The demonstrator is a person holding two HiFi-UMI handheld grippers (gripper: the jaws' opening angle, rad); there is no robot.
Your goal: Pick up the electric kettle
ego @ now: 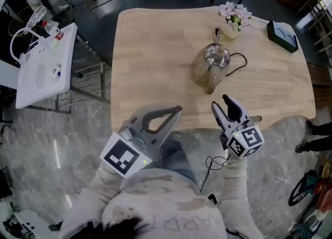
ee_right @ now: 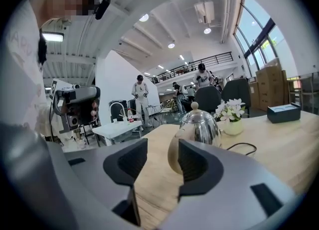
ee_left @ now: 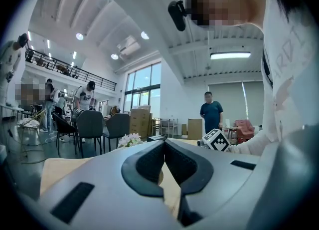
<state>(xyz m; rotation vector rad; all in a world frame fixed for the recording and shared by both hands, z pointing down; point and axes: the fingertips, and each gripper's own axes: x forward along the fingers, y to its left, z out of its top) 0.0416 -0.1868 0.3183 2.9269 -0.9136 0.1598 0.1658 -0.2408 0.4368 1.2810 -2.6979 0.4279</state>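
Seemingly the reach is the step in hand: the electric kettle (ego: 210, 64) stands upright on the table (ego: 155, 51), apart from the right claw (ego: 227, 107), which gapes wide and empty toward its handle (ee_right: 173, 154), while the left claw (ego: 175, 111) sits closed; lifting calls for advancing until that handle lies between the jaws.

Glossy metal kettle (ego: 214, 62) on matt wooden table (ego: 155, 51)

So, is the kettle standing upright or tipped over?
Upright: the kettle stands on its base on the table, knob pointing up.
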